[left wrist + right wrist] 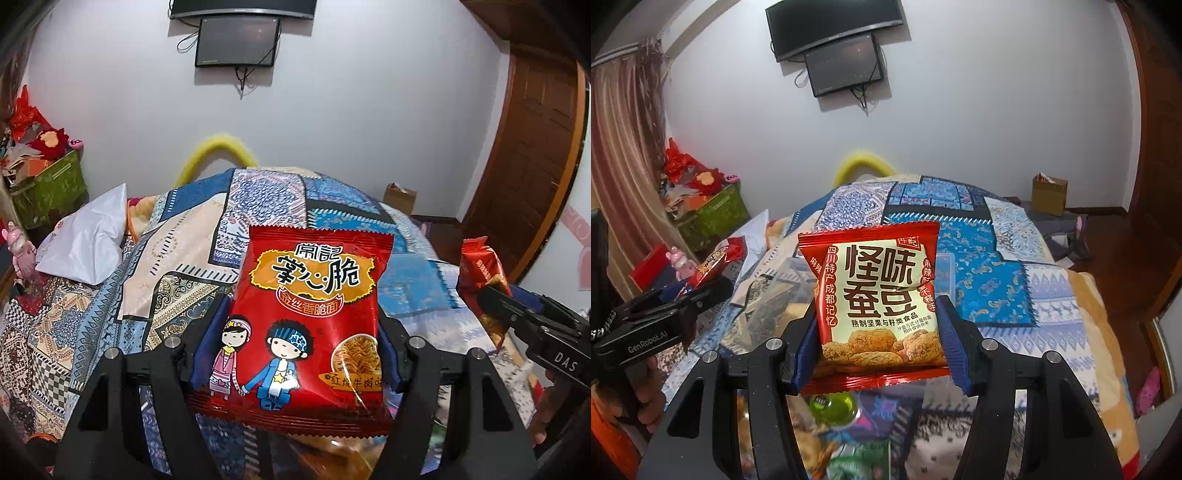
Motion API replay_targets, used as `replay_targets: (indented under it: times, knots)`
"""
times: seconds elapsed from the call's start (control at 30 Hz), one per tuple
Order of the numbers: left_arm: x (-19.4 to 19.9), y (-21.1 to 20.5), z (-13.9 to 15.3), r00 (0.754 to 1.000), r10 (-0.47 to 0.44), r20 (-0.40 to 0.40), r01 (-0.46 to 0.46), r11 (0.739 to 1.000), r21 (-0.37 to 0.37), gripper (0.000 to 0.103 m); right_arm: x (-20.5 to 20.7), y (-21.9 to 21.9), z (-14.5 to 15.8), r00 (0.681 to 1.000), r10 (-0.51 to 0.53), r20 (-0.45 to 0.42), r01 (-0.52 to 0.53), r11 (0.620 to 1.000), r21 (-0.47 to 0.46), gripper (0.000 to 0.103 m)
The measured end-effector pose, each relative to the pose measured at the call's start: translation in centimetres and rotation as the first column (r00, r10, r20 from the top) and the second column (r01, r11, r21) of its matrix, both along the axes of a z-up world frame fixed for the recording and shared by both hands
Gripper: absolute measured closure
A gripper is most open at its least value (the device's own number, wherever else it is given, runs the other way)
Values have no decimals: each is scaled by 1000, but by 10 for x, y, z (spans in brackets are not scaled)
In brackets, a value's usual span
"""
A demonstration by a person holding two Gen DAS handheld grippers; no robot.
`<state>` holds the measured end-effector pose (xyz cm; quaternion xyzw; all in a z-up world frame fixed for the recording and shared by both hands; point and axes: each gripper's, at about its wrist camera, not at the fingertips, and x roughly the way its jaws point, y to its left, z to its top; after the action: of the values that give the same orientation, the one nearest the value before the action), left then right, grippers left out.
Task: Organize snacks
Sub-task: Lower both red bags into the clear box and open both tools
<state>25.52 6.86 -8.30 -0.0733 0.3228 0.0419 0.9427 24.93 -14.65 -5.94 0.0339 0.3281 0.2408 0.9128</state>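
Observation:
My left gripper (295,332) is shut on a red crispy-noodle packet (306,325) with two cartoon children, held upright above the bed. My right gripper (879,332) is shut on a red and cream broad-bean snack packet (875,295), also held upright. Each gripper shows in the other's view: the right one at the right edge of the left wrist view (491,295) with its packet (480,266), the left one at the left edge of the right wrist view (713,288) with its packet (716,262). More snack packets (831,435) lie blurred below the right gripper, with a green jelly cup (833,406).
A patchwork quilt (192,251) covers the bed. A clear plastic box (943,273) lies on it behind the bean packet. A white pillow (88,240) lies at the left. A green storage box (48,188) stands by the wall, a cardboard box (1049,194) on the floor, a wooden door (535,166) at the right.

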Motion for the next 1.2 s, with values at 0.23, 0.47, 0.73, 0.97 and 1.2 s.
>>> replay_targets:
  times: [0.23, 0.47, 0.73, 0.97, 1.2]
  knots:
    - [35, 12, -38, 996, 20, -86, -21, 1000, -9, 33, 33, 13, -26, 998, 12, -61, -14, 999, -29, 49]
    - [58, 10, -64, 989, -4, -145, 3, 1000, -6, 33, 54, 23, -45, 994, 27, -110, -33, 998, -51, 49]
    - [72, 0, -70, 989, -12, -149, 21, 998, 62, 33, 67, 30, -59, 989, 39, -145, -50, 996, -75, 49]
    - [76, -1, -75, 986, -12, -169, 22, 998, 52, 28, 71, 35, -65, 987, 31, -157, -49, 992, -114, 47]
    - [66, -1, -62, 989, -32, -146, 39, 998, 45, 19, 67, 30, -57, 987, 35, -155, -51, 994, -100, 41]
